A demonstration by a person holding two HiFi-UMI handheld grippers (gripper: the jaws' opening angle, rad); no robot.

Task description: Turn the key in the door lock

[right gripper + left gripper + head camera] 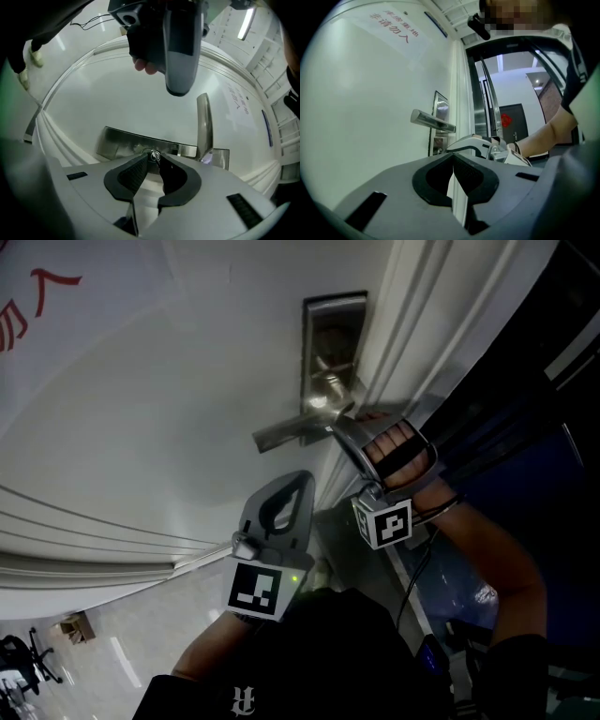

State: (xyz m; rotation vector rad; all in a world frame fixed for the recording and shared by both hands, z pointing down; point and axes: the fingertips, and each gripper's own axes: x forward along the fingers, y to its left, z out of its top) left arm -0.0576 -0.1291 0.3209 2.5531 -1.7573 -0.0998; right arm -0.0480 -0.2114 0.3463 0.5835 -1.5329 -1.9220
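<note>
Right gripper (153, 159) is the one doing the work: its two ribbed jaws are pinched in around the small metal key (153, 155), which sits in the cylinder on the stainless lock plate (122, 143), on the side of the plate away from where the lever handle (204, 122) comes off it. From its own camera the tips look clamped on the key head with no real gap (it's tiny in frame, so I'm reading a firm grip as likely, not certain). The key is already in the lock on the white door (187, 381), not out in the open anywhere. Left gripper (453, 161) hangs back from the door, jaws pressed together with nothing between them, so it's basically idle. I'd say we're at the step right after the grab, with the turn itself not yet done. Next move calls for a wrist roll around the key's own axis, keeping the pinch tight and the gripper square to the plate so the jaws don't slip off that little head. Also worth watching: the handle is near the gripper body, so the rotation needs to clear it.
</note>
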